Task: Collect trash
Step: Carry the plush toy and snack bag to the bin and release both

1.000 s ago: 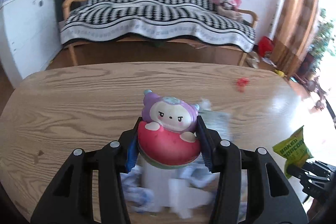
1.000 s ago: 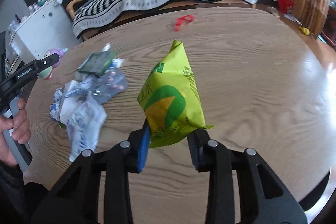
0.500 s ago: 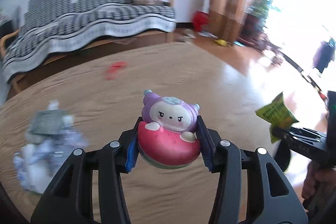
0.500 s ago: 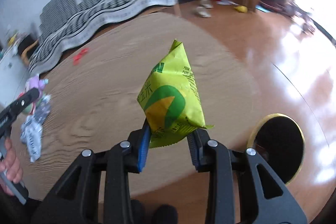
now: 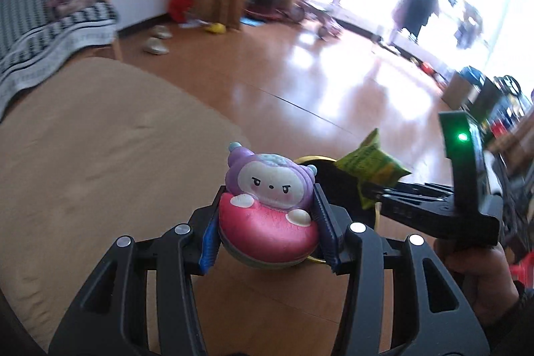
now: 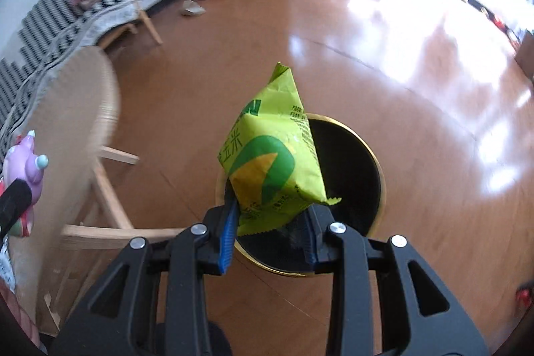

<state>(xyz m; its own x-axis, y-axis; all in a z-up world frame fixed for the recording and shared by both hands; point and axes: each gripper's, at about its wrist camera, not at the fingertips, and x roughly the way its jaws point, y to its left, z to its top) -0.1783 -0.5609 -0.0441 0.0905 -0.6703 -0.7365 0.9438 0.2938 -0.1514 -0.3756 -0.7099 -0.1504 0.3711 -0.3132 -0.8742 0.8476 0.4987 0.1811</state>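
Right gripper [image 6: 267,232] fingers clamped on the yellow-green snack bag [image 6: 272,162], bag directly over the black gold-rimmed bin [image 6: 373,162] just beyond the fingers; bin contents too dark to tell. Left gripper [image 5: 268,229] fingers clamped on the squishy toy [image 5: 267,206], counter [image 5: 83,139] beyond-left.

The round black bin with a gold rim [image 5: 308,159] is sitting mostly hidden behind the purple-and-pink squishy toy [image 5: 267,206] and the yellow-green crinkled snack packet [image 6: 272,155]. The far striped sofa [image 5: 50,32] is blurring, cut off at the left edge.
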